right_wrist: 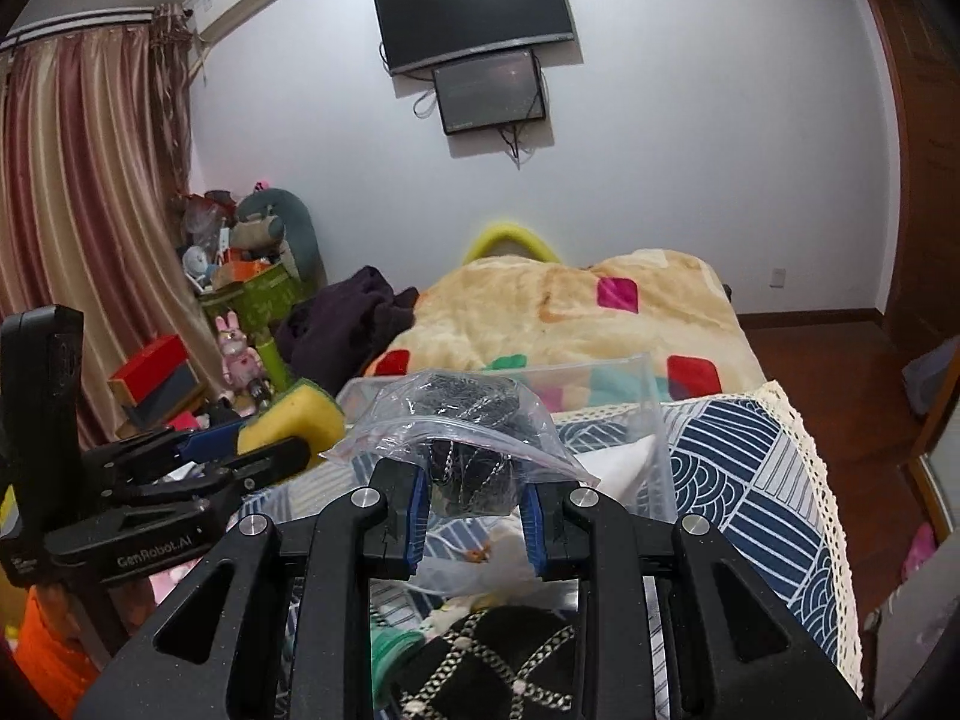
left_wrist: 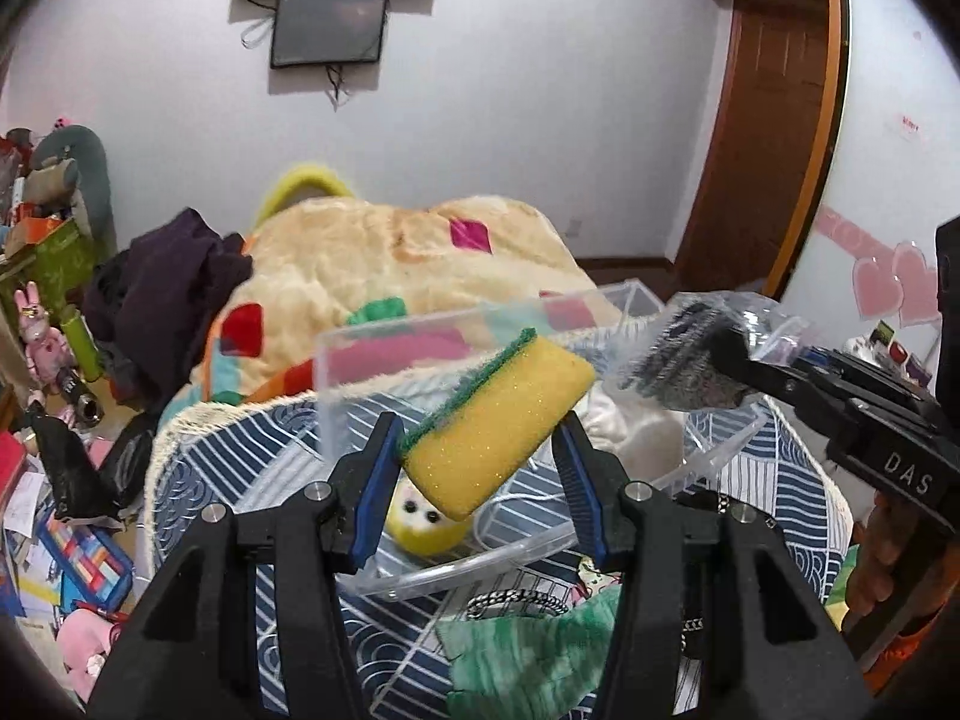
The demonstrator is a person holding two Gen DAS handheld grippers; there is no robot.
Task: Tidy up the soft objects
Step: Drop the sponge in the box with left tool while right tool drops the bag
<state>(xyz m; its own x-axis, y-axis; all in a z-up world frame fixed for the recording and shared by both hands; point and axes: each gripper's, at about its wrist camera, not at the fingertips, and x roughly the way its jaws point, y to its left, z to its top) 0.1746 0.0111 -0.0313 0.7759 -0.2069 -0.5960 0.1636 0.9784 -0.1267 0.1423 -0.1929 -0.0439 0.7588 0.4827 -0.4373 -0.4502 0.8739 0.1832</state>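
My left gripper (left_wrist: 477, 438) is shut on a yellow sponge with a green scouring side (left_wrist: 498, 420), held tilted above a clear plastic bin (left_wrist: 384, 342). The sponge also shows in the right wrist view (right_wrist: 300, 414). My right gripper (right_wrist: 474, 486) is shut on a clear zip bag holding a dark steel-wool scrubber (right_wrist: 474, 420), also over the bin; the bag shows in the left wrist view (left_wrist: 690, 354). Inside the bin lie a small yellow plush with black eyes (left_wrist: 420, 525) and white cloth (left_wrist: 636, 432).
The bin stands on a blue-and-white patterned cloth (right_wrist: 738, 468) on the bed, with a cream blanket (left_wrist: 372, 264) and dark purple clothes (left_wrist: 174, 282) behind. A green cloth (left_wrist: 528, 648) and a black patterned item (right_wrist: 480, 660) lie near me. Clutter fills the floor at left.
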